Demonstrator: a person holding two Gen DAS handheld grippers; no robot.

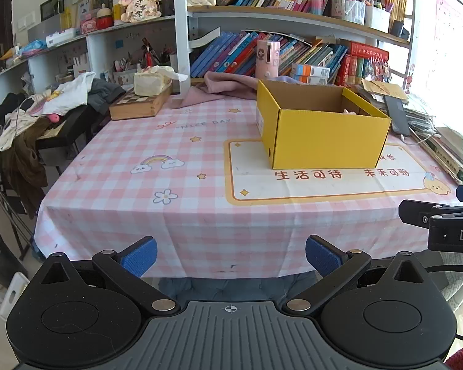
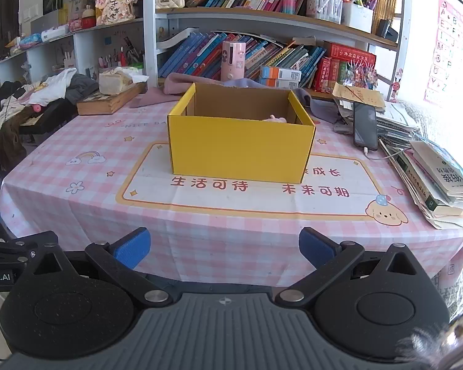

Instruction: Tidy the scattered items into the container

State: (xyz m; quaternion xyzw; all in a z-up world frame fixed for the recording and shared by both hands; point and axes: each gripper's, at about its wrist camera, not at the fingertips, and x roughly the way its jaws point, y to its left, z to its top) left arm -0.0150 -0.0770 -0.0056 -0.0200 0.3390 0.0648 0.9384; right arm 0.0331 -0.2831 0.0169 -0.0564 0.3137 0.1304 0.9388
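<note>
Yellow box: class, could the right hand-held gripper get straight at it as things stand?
Probably yes. The right hand-held gripper is open and empty at the table's near edge, facing the yellow box. Only bare tablecloth lies between; the book stack sits off to the right.

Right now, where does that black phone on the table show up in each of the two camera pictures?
Left wrist view: the phone lies at the far right, just right of the yellow box, against the paper pile.
Right wrist view: the phone sits right of centre, again just right of the yellow box, its cable end toward the camera.
Shared landmark: the pink dispenser in front of the books.
</note>
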